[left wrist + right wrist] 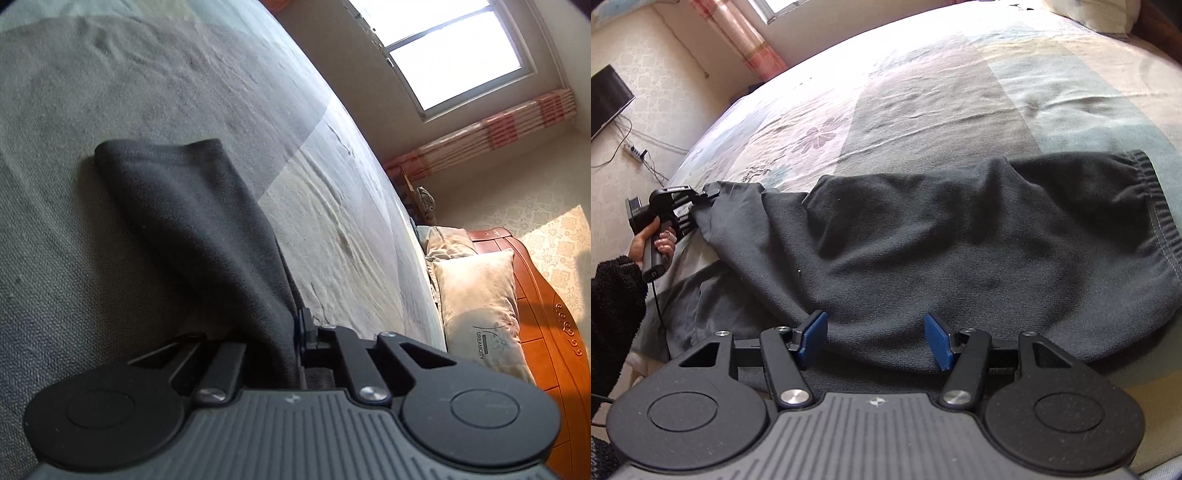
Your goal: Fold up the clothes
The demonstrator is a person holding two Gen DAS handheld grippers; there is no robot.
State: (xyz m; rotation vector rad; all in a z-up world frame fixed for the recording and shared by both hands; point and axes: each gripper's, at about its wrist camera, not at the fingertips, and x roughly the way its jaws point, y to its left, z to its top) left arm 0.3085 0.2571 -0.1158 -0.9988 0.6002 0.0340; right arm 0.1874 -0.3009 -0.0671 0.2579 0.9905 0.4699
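Those dark sweatpants [923, 236] are soft, floppy fleece, so grab hems, not the middle. Your left gripper [295, 328] is clamped on what's probably a leg end; your right gripper [875, 341] sits half-open, empty, at the pants' near edge.

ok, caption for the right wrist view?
Right claw open over dark pants on bed; left claw pinches a leg end.

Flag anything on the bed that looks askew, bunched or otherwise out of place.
The dark grey garment lies rumpled across the bed rather than flat, with humps along its top edge. Its left end is lifted off the cover, pinched in the left gripper. The right gripper hangs open over its near edge. Nothing looks damaged.
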